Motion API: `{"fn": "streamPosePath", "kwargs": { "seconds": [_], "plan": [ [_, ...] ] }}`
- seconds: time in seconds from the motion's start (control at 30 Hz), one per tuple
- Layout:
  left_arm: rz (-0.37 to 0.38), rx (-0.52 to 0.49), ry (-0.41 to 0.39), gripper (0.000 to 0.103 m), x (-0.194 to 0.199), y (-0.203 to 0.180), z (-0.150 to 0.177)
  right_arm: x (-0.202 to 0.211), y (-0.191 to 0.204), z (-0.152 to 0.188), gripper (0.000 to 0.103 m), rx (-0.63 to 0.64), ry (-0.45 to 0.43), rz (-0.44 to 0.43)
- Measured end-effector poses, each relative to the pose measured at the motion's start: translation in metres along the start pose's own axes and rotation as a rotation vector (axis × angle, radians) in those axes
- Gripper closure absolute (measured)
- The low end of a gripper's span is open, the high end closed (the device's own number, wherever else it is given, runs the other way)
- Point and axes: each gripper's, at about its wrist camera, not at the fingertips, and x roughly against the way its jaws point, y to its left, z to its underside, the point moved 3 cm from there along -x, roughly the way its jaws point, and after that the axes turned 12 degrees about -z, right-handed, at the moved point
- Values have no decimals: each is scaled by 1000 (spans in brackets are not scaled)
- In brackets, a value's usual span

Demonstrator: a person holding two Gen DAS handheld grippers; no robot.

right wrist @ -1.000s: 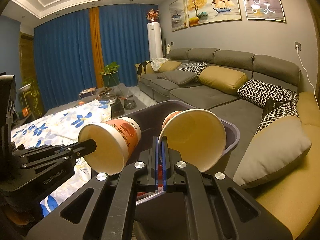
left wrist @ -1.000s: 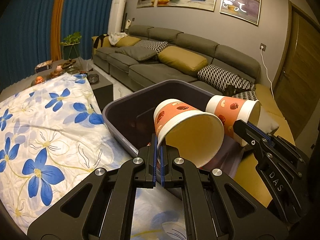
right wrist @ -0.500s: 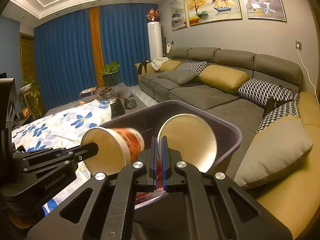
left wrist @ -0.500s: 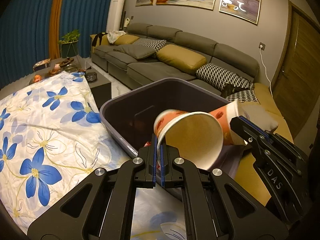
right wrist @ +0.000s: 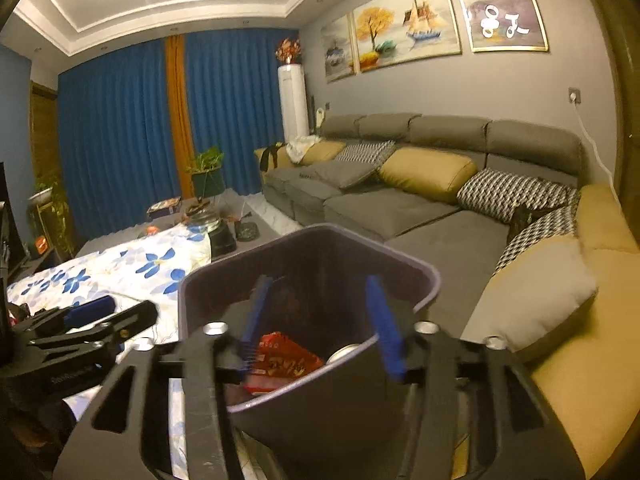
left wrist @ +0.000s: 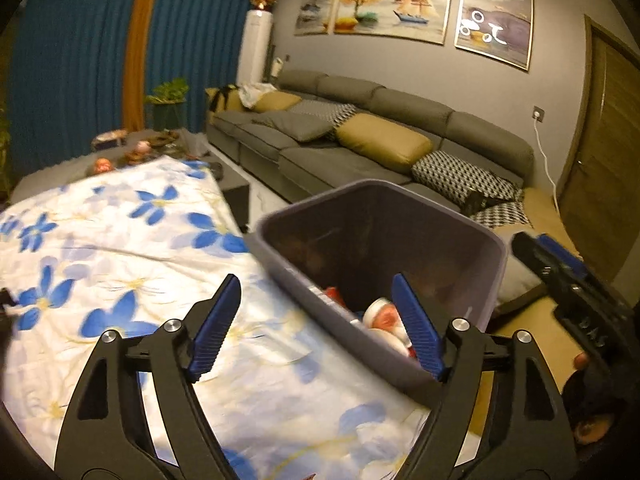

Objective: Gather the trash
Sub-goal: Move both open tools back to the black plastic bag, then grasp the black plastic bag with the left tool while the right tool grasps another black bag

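1. Orange-printed paper cups (left wrist: 386, 318), pinched a second ago, now lie inside the purple-grey plastic bin (left wrist: 494, 258), below the fingers.
2. Left gripper (left wrist: 316, 324) and right gripper (right wrist: 320, 322) gape empty: that load is binned.

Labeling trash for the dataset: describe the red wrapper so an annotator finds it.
Find the grey bin between the flowered tablecloth and the sofa. The red wrapper lies inside, beside a silvery can top; it alone is flat, red and printed.

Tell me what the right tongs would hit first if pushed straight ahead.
Probably the trash bin: the open right tongs point into its mouth, so likely the red wrapper inside or the far wall; depth is unclear.
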Motion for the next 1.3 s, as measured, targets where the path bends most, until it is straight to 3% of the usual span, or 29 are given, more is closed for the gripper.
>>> {"fn": "streamPosePath", "kwargs": {
  "seconds": [0.1,0.23,0.3,0.67,0.87,1.1,1.3],
  "plan": [
    [-61,17,-26,22,21,21,5,17,9,3,32,16,-25,10],
    [-150,67,-58,19,53,57,12,29,24,8,28,31,-28,-11],
    [-200,83,-67,18,67,74,16,33,34,10,21,46,-28,-22],
    [-465,164,-116,17,152,181,48,42,109,15,20,58,-19,-186],
    [-580,206,-97,17,182,244,78,40,169,22,20,99,9,-281],
    [-616,238,-60,17,191,292,97,33,234,35,20,133,50,-370],
    [-568,263,-4,17,173,312,101,27,271,44,20,167,74,-410]
  ]
}}
